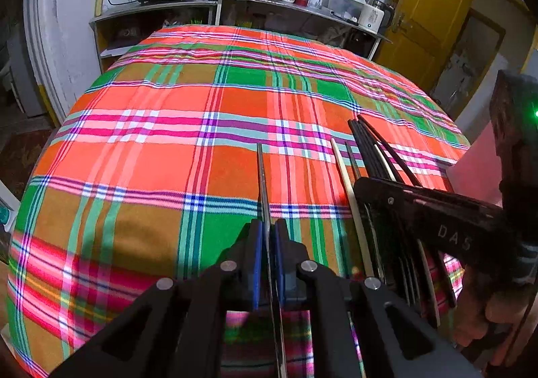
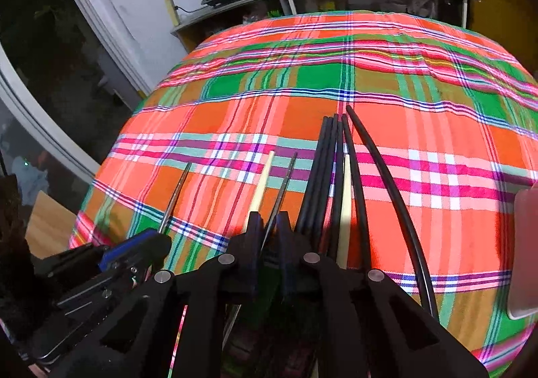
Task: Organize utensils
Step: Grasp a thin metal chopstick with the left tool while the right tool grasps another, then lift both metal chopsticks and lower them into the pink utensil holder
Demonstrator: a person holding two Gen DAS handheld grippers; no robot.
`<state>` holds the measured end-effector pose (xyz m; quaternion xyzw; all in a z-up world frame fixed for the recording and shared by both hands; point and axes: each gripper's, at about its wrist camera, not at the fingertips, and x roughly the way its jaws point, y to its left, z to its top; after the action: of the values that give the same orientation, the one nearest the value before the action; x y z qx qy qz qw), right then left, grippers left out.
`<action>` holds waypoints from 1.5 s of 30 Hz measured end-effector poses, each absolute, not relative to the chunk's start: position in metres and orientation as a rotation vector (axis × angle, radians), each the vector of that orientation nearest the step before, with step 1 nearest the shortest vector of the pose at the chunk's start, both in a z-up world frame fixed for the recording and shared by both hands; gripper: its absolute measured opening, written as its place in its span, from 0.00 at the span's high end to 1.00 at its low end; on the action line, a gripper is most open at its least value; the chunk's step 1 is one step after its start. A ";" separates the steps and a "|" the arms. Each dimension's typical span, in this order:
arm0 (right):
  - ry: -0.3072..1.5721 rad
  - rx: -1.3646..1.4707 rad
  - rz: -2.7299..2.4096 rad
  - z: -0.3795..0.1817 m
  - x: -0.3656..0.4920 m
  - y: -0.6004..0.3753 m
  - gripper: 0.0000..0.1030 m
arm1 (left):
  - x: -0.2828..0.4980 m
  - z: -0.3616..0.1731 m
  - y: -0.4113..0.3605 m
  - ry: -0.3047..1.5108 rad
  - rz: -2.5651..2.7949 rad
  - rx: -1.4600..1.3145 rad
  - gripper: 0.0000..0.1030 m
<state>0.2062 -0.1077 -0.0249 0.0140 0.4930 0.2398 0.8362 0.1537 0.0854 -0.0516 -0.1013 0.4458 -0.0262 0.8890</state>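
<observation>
Chopsticks rule here: left gripper [image 1: 268, 236] pinches one thin grey metal chopstick [image 1: 262, 176] pointing twelve o'clock, black chopstick bundle [image 1: 373, 149] at two o'clock, right gripper [image 2: 269, 226] clamping another metal chopstick [image 2: 284, 186].

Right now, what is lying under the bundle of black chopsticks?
Under the black chopsticks lies the plaid cloth; one pale chopstick sits among them. Their near ends are hidden behind the right hand-held gripper, and the table under the cloth is covered.
</observation>
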 end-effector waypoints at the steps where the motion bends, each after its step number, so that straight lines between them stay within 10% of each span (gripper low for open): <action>1: 1.046 0.009 0.498 -0.024 0.207 -0.104 0.92 | 0.156 -0.051 0.085 0.932 -0.050 -0.206 0.91; 45: 0.690 0.170 0.541 0.142 0.131 -0.219 0.95 | 0.123 0.119 0.015 0.676 -0.269 -0.168 0.94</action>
<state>0.1308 -0.2191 0.1418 0.0824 0.3336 0.2614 0.9020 0.1235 0.0149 0.1188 -0.0822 0.3303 -0.1312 0.9311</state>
